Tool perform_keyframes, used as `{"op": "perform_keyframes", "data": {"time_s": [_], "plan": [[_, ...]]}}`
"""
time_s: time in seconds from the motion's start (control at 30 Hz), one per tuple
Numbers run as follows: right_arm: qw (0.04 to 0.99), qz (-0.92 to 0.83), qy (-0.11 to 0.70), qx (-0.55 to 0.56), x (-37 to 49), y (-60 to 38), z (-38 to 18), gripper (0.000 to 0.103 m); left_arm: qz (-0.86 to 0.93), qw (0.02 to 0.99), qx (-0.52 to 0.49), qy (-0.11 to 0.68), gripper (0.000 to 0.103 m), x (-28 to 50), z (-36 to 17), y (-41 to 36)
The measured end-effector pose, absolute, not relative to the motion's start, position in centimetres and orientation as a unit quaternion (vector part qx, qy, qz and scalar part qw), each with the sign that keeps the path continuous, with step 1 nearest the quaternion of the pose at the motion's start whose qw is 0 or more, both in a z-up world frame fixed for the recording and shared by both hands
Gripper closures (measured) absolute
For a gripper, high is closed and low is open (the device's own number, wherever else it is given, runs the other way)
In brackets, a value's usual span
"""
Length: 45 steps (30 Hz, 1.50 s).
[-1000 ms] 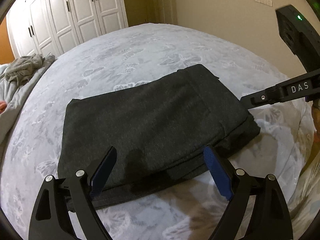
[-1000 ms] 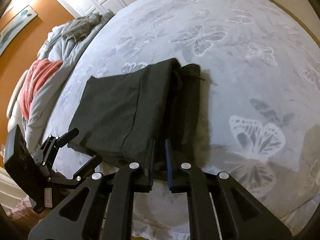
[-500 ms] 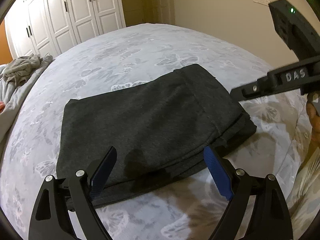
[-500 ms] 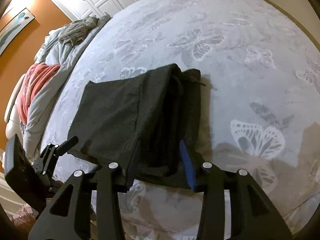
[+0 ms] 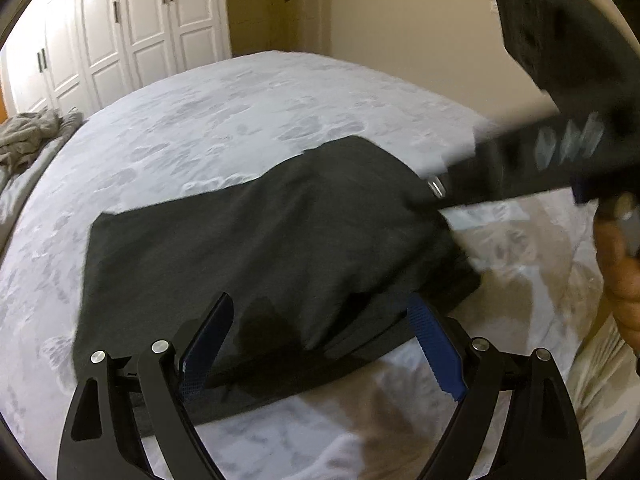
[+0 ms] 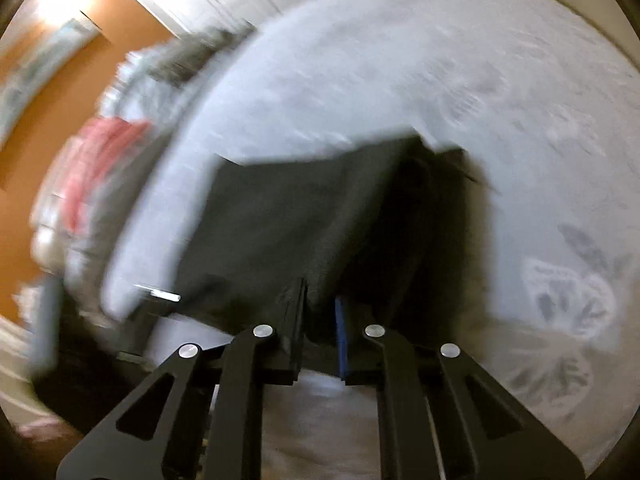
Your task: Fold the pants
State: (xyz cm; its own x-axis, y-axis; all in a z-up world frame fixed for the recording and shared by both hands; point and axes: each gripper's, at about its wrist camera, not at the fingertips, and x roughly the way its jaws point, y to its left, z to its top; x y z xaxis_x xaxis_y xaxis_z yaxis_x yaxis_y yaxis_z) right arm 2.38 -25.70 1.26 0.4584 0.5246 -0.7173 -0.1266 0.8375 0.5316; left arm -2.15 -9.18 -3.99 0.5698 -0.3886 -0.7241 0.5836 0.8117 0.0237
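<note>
The dark grey pants (image 5: 256,248) lie folded into a thick rectangle on the bed; they also show, blurred, in the right wrist view (image 6: 304,224). My left gripper (image 5: 320,340) is open, its blue pads on either side of the near edge of the pants. My right gripper (image 6: 320,320) is shut on the near right corner of the top fold, and the cloth rises there. The right gripper's body (image 5: 552,156) crosses the upper right of the left wrist view, above the pants' right end.
The bed (image 5: 240,112) has a pale sheet with a butterfly print. A rumpled grey garment (image 5: 28,140) lies at the far left edge. White wardrobe doors (image 5: 132,28) stand behind. A pink cloth and bedding (image 6: 100,168) are piled on the left.
My right gripper opened half a second ago, then shut on the pants' near right corner and is lifting it. Both views are blurred by motion. The left gripper stays open.
</note>
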Motion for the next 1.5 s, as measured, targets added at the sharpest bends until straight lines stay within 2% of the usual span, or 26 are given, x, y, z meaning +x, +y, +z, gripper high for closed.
{"op": "perform_keyframes", "data": {"time_s": [0.1,0.17,0.2,0.23,0.27,0.3,0.37,0.5,0.57,0.63,0.7,0.8,0.9,0.93,0.97,1.0,1.03,1.1,1.13,1.17,1.2,1.23,1.33,1.5], "plan": [[0.819,0.232,0.475,0.224,2.7,-24.5,2.0,0.091,-0.287,0.885,0.113,0.348,0.017,-1.8,-3.7,-10.1],[0.803,0.245,0.493,0.227,3.4,-23.6,1.3,0.089,-0.282,0.886,0.093,0.357,0.044,-0.5,-3.9,-9.9],[0.804,0.235,0.497,0.227,3.6,-23.7,1.2,0.087,-0.298,0.873,0.087,0.377,0.068,0.3,-4.1,-9.8],[0.807,0.222,0.497,0.227,3.8,-24.1,1.3,0.086,-0.311,0.864,0.078,0.389,0.081,0.9,-4.3,-9.7],[0.810,0.217,0.495,0.228,3.9,-24.6,1.5,0.083,-0.316,0.860,0.062,0.397,0.082,1.3,-4.3,-9.3],[0.815,0.209,0.488,0.234,3.8,-25.6,1.9,0.061,-0.315,0.863,0.042,0.393,0.084,1.4,-3.9,-8.6],[0.837,0.168,0.471,0.222,3.3,-27.5,2.7,0.038,-0.311,0.870,0.033,0.381,0.086,1.2,-2.9,-7.8],[0.851,0.093,0.478,0.197,2.0,-31.1,2.1,0.038,-0.302,0.883,-0.020,0.358,0.087,1.0,0.0,-4.5],[0.834,0.090,0.515,0.177,2.2,-30.6,-0.1,0.038,-0.294,0.889,-0.040,0.348,0.087,1.0,1.1,-2.9],[0.813,0.110,0.546,0.167,2.6,-28.8,-2.6,0.053,-0.290,0.893,-0.046,0.341,0.087,0.9,1.7,-2.0],[0.823,0.114,0.543,0.126,2.7,-26.9,-3.6,0.092,-0.290,0.893,-0.055,0.339,0.087,0.9,2.2,-1.5],[0.854,0.133,0.490,0.114,1.7,-27.1,-0.1,0.096,-0.297,0.894,-0.063,0.331,0.087,0.1,2.8,-1.4],[0.886,0.119,0.435,0.103,-0.6,-28.7,3.6,0.096,-0.312,0.893,-0.053,0.321,0.087,-0.7,3.2,-2.0],[0.883,0.109,0.448,0.088,-0.4,-28.9,3.0,0.094,-0.319,0.889,-0.050,0.325,0.087,-0.9,3.0,-2.5],[0.856,0.096,0.501,0.081,0.5,-29.4,0.4,0.085,-0.324,0.883,-0.043,0.337,0.087,-0.9,2.3,-3.5],[0.832,0.073,0.545,0.073,1.2,-29.6,-1.7,0.084,-0.325,0.879,-0.039,0.347,0.085,-0.8,1.9,-4.1],[0.817,0.032,0.572,0.063,1.6,-30.0,-3.1,0.079,-0.325,0.873,-0.036,0.362,0.081,-0.6,1.0,-5.0],[0.838,0.039,0.538,0.088,1.3,-30.4,-1.4,0.078,-0.331,0.861,-0.025,0.386,0.073,-0.7,-0.4,-6.6],[0.857,0.052,0.502,0.103,0.8,-30.6,0.5,0.076,-0.329,0.860,-0.017,0.390,0.064,-0.9,-0.7,-7.1],[0.870,0.073,0.470,0.126,0.2,-30.8,2.1,0.058,-0.329,0.862,-0.006,0.385,0.058,-1.4,-0.5,-7.4],[0.877,0.096,0.447,0.149,-0.1,-30.9,3.1,0.043,-0.329,0.870,0.006,0.367,0.039,-2.1,0.1,-7.4],[0.877,0.114,0.435,0.168,-0.1,-30.9,3.5,0.041,-0.322,0.882,0.012,0.343,0.024,-2.8,0.8,-7.1],[0.854,0.151,0.456,0.200,1.1,-30.1,2.4,0.042,-0.293,0.916,0.027,0.274,0.019,-4.6,2.8,-5.0],[0.816,0.127,0.536,0.178,4.1,-26.3,-1.8,0.043,-0.201,0.940,0.013,0.274,0.018,-2.9,4.1,-0.8]]}}
